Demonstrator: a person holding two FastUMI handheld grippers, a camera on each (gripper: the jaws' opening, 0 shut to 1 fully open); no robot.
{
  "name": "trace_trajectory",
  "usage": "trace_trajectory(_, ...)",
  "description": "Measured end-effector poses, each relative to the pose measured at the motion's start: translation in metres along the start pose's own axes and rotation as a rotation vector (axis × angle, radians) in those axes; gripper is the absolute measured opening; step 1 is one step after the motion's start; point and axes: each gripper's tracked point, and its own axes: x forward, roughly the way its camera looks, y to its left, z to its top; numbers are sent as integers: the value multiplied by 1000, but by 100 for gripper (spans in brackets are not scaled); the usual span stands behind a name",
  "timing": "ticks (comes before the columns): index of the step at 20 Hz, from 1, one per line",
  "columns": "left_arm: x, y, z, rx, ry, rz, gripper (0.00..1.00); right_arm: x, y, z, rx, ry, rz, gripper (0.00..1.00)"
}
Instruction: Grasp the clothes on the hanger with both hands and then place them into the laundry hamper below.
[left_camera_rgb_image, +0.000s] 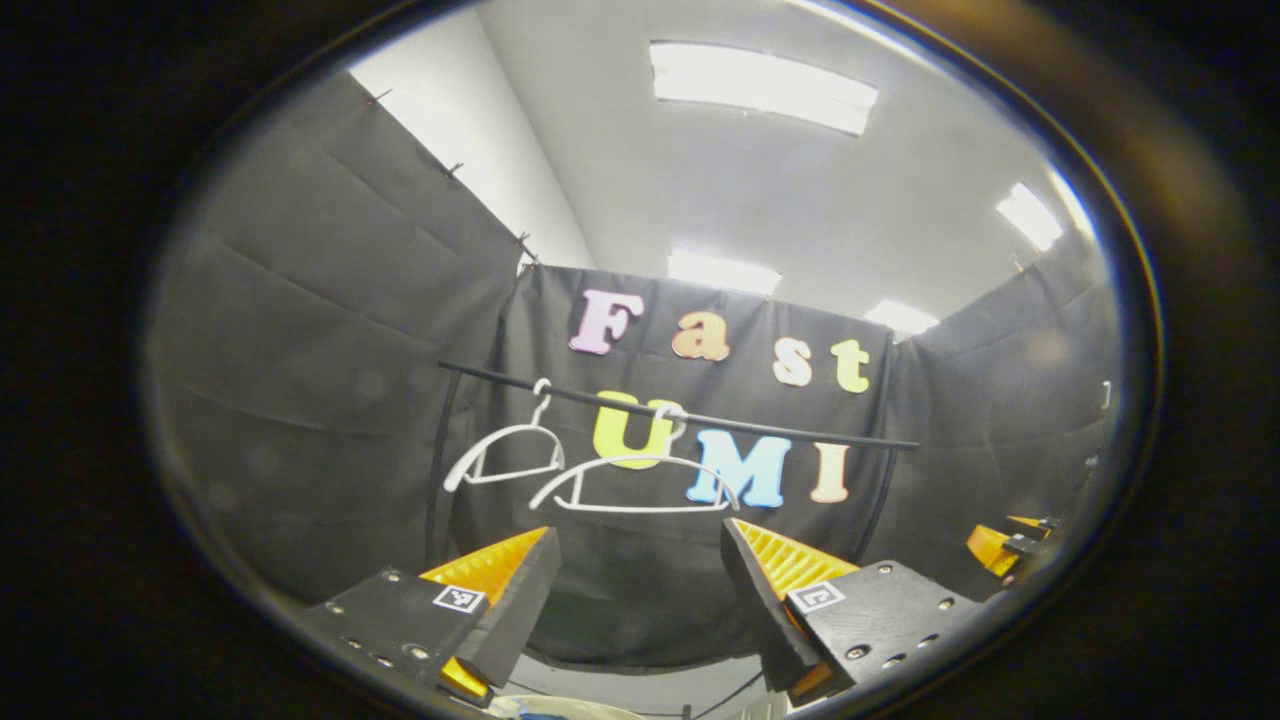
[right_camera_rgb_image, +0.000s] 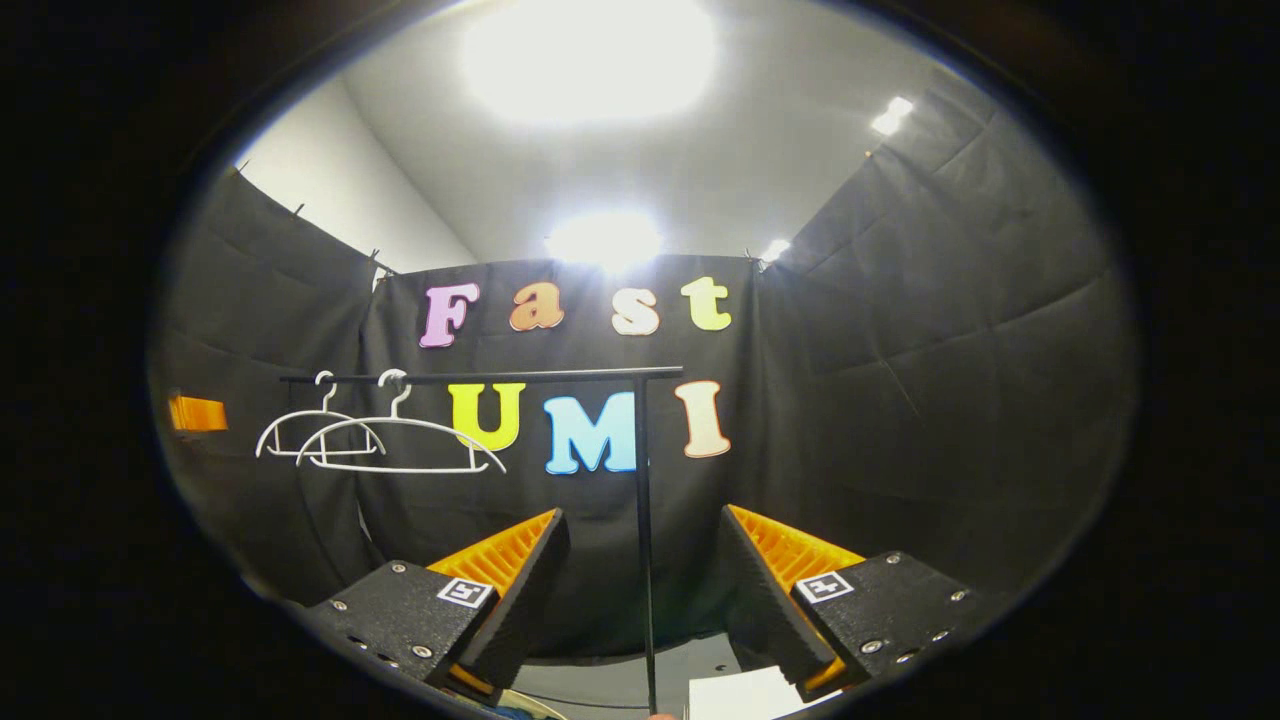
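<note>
Jaws apart, below bare hangers (left_camera_rgb_image: 640, 483).

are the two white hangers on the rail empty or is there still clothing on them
Empty. Both white hangers hang bare on the black rail, their wire outlines open against the booth wall, with no cloth draped over either.

Two bare white hangers (left_camera_rgb_image: 505, 455) (left_camera_rgb_image: 635, 485) hang side by side on the black rail (left_camera_rgb_image: 780, 427).
</note>
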Motion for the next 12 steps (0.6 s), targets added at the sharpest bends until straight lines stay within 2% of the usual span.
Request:
trace_trajectory(3, 1, 30, -4, 15, -3, 6, 92, -9, 1, -7, 21, 25, -7, 94)
trace_trajectory(5, 9, 40, -7, 22, -13, -15, 94, -12, -7, -10, 0, 19, -44, 91)
trace_trajectory(8, 23, 44, -17, 43, 2, -33, 95, -16, 0, -23, -1, 70, -57, 94)
trace_trajectory(12, 40, 49, -31, 61, 10, -55, 91, -16, 13, -24, 17, 76, -60, 91)
